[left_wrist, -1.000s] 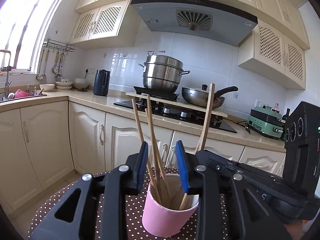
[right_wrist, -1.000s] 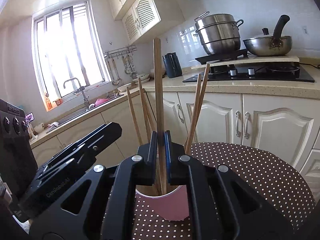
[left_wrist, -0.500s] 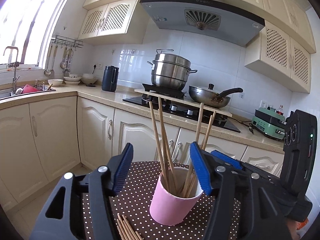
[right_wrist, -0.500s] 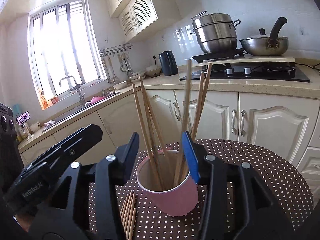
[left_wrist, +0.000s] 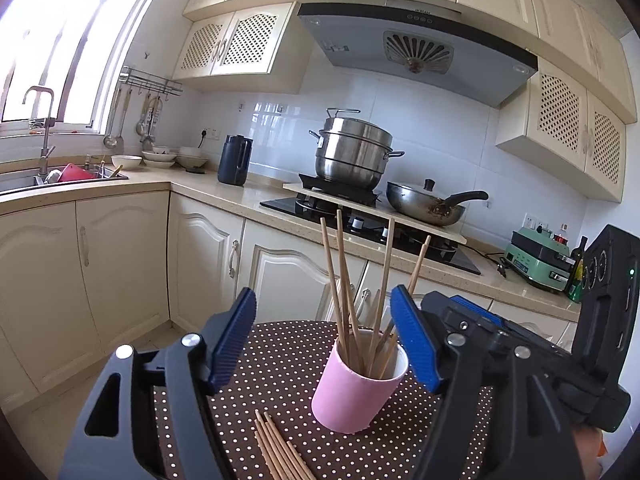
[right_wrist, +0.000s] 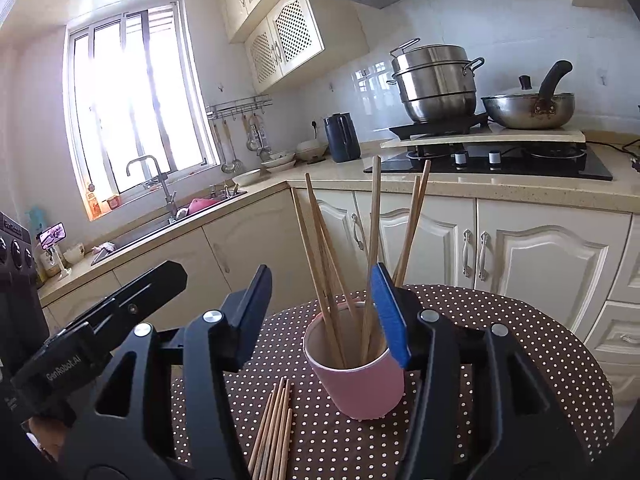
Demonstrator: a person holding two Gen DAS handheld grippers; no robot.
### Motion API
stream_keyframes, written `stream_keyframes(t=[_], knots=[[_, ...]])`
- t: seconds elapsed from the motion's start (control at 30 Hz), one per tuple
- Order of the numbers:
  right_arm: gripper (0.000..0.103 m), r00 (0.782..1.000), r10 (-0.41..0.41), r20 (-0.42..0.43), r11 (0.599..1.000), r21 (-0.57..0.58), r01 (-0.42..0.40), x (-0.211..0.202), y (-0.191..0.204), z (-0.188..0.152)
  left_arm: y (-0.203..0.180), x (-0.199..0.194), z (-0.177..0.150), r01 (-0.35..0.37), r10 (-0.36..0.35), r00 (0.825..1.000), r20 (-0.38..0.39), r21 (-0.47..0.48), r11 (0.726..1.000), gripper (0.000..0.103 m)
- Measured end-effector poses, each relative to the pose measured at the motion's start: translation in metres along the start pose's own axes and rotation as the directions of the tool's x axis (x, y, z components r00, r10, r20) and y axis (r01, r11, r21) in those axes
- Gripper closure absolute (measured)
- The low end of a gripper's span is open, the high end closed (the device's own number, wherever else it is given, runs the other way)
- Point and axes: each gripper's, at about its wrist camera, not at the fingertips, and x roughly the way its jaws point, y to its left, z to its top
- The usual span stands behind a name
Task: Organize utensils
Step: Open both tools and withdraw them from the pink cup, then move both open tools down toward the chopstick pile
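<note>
Black fingers (left_wrist: 224, 344), blue ribbed pads

Pink cup (left_wrist: 354, 392), tan chopsticks (left_wrist: 344, 284), brown white-dotted tablecloth (left_wrist: 276, 368), blue-padded black tongs (left_wrist: 324, 344).

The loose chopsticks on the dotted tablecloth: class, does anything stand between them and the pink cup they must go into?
Nothing visible does. The loose chopsticks lie flat on the tablecloth, beside the pink cup, with bare cloth between. The cup's mouth is open, though several chopsticks already stand inside.

Your left gripper (left_wrist: 324, 342) and right gripper (right_wrist: 320, 316) both point slightly downward, side by side, jaws opening, gripping nothing.
</note>
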Motion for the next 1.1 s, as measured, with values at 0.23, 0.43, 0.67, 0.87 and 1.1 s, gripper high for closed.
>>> stream_keyframes(t=[0.23,0.43,0.67,0.87,1.1], knots=[[0.050,1.000,-0.001,-0.012,1.000,-0.020,0.001,-0.016,0.016,-0.003,0.011,-0.026,-0.006,-0.031,0.031,0.999,-0.025,0.004,1.000,0.034],[0.049,0.999,0.011,-0.047,0.999,-0.034,-0.012,-0.023,0.031,-0.016,0.022,-0.039,-0.020,-0.068,0.068,0.994,-0.089,0.003,0.998,0.034],[0.049,0.993,0.010,-0.121,0.999,-0.041,-0.015,-0.024,0.039,-0.042,0.031,-0.044,-0.042,-0.077,0.074,0.982,-0.176,-0.010,0.997,0.034],[0.049,0.979,-0.001,-0.202,0.999,-0.035,-0.006,-0.020,0.037,-0.067,0.034,-0.039,-0.068,-0.086,0.079,0.959,-0.271,-0.013,0.996,0.034],[0.049,0.957,-0.015,-0.288,1.000,-0.013,0.012,-0.013,0.027,-0.100,0.038,-0.025,-0.103,-0.121,0.109,0.913,-0.393,-0.006,0.993,0.034]])
